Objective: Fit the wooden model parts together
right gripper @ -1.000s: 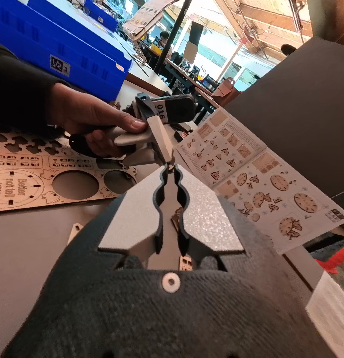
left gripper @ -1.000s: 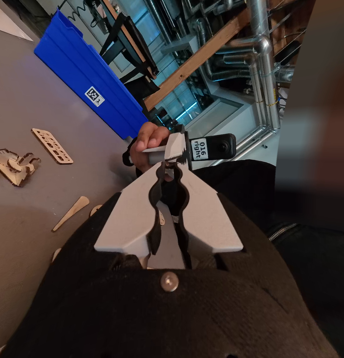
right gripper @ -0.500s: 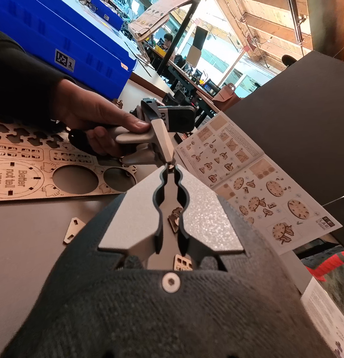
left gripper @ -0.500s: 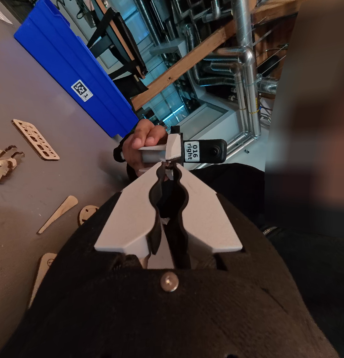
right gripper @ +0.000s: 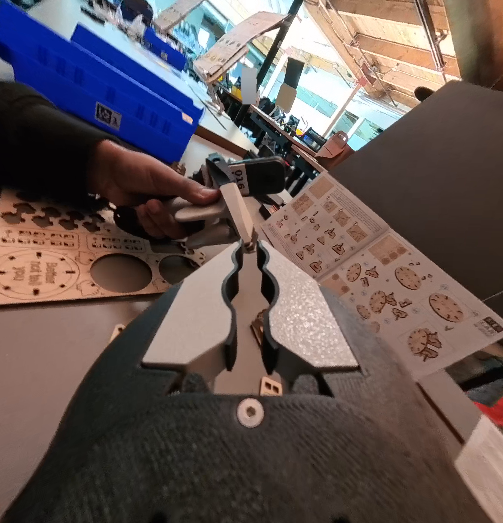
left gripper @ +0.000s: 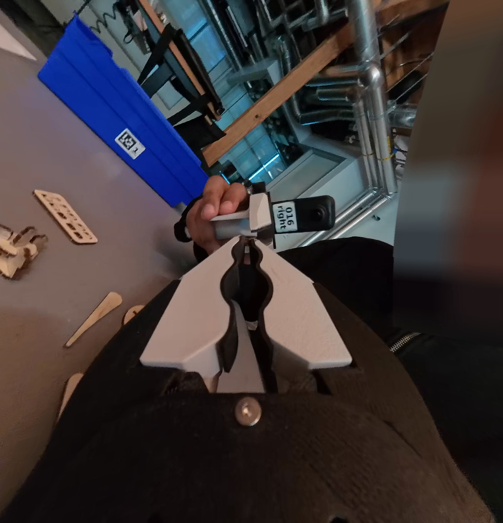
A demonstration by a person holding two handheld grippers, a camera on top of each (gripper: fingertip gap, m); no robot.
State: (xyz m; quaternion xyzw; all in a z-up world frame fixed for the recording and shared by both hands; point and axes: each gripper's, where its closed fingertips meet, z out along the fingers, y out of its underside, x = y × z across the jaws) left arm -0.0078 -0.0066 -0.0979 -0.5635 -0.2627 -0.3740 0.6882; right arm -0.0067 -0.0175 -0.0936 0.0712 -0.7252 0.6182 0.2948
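L gripper (left gripper: 246, 242) tips shut, maybe pinching small wooden piece (right gripper: 249, 246); R gripper (right gripper: 249, 250) slightly open.

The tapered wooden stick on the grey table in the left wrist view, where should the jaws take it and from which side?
The tapered wooden stick lies flat on the grey table, so probably come from straight above, jaws closing across its long edges. Grip near the wide rounded end; the pointed end looks too slim.

My grey table (left gripper: 46, 158) runs out to blue bins (right gripper: 97, 85). Beyond them, more workbenches (right gripper: 273, 119) under bright windows (right gripper: 315, 102). Overhead I see timber beams (right gripper: 386, 51) and silver ducts (left gripper: 372, 85).
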